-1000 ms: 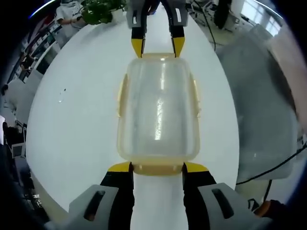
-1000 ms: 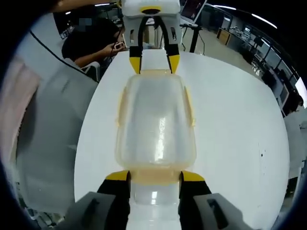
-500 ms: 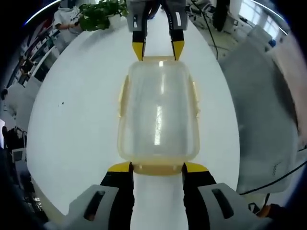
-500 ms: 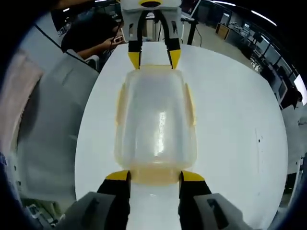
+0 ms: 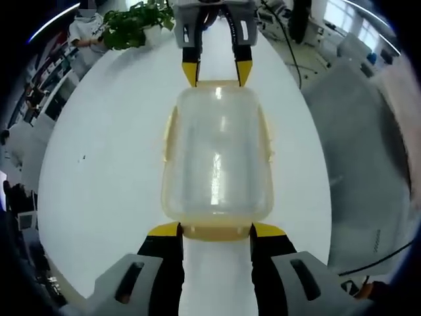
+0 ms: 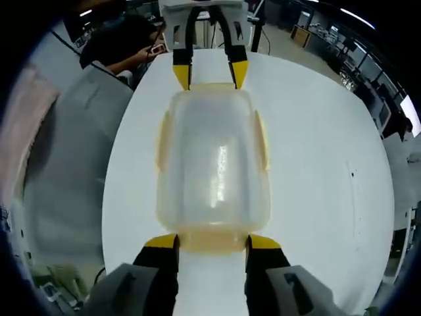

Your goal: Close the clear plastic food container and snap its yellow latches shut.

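We judge the clear plastic food container [image 5: 217, 155] light, rigid and slick; best purchase is at the yellow end latches [image 5: 217, 231], not the smooth lid. It sits lid-on, mid white counter [image 5: 99, 171]. Left tool [image 5: 217, 230] and right tool [image 6: 205, 242] are each open about latch-wide, tips touching opposite ends, gripping nothing. Side latches [image 6: 261, 141] look unfastened.

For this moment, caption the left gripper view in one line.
Two tools, left and right, flank opposite ends of the lidded clear container on a white table.
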